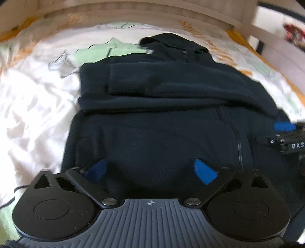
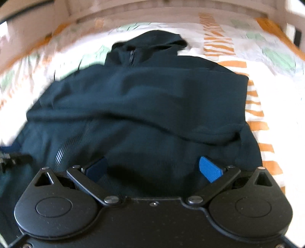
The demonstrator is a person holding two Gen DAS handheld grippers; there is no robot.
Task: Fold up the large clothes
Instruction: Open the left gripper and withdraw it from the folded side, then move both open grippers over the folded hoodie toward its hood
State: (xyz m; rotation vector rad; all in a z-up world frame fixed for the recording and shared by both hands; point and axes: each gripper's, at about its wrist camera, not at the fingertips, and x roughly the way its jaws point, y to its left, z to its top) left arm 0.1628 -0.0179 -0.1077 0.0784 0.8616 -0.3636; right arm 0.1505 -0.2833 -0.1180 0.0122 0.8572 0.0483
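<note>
While the dark hoodie [image 1: 162,114] lies mid-bed [image 1: 38,106], sleeves folded across, hood toward the headboard [image 1: 133,11], left tongs [image 1: 150,170] and right tongs [image 2: 153,168] hover spread apart, empty.

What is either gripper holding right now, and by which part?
Nothing. The left gripper and right gripper are both open above the hoodie's lower part, with no cloth between the fingers.

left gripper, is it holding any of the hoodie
No, the left gripper is open above the hoodie, with no cloth between its fingers.
</note>
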